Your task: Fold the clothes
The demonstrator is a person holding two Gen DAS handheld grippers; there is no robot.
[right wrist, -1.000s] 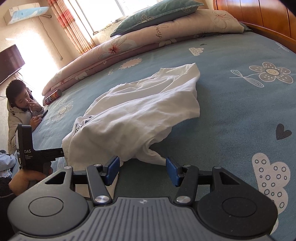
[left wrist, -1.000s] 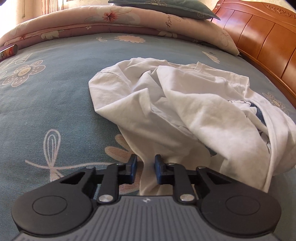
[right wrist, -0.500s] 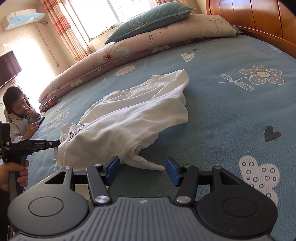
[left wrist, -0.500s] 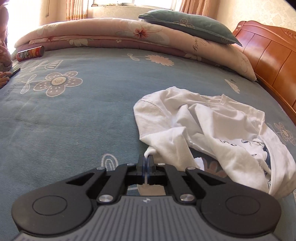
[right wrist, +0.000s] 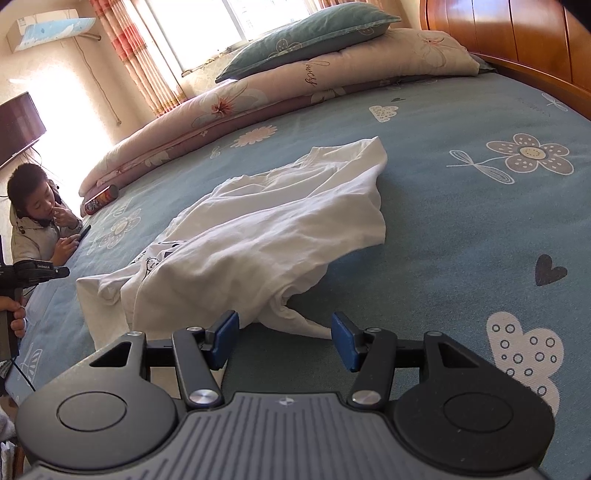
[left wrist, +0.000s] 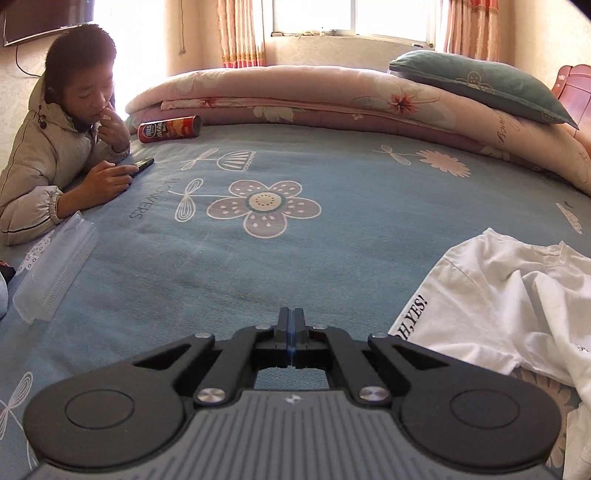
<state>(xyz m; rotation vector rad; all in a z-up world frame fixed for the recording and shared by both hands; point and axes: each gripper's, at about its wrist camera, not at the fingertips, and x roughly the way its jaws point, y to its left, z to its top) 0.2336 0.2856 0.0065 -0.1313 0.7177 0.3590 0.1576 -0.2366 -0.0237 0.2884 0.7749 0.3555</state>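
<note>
White T-shirt (right wrist: pixel 266 236) was soft matt cotton-like cloth; bed sheet (right wrist: pixel 461 206) matt woven cloth; headboard (right wrist: pixel 517 40) glossy varnished wood; fingers (right wrist: pixel 225 338) matt blue-padded plastic.

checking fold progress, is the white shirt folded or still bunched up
Bunched up, not folded: the white shirt lies in a rumpled heap on the blue bedsheet, creased, one sleeve trailing.

A sunlit bedroom with cream walls. A wide bed (left wrist: pixel 258 266) wears a blue sheet printed with flowers, and a glossy wooden headboard (right wrist: pixel 517 44) stands behind it. Bright daylight pours through a window (left wrist: pixel 314 14) framed by orange striped curtains (left wrist: pixel 240 33). An air conditioner (right wrist: pixel 48 29) hangs high, near a dark television (right wrist: pixel 18 125)
</note>
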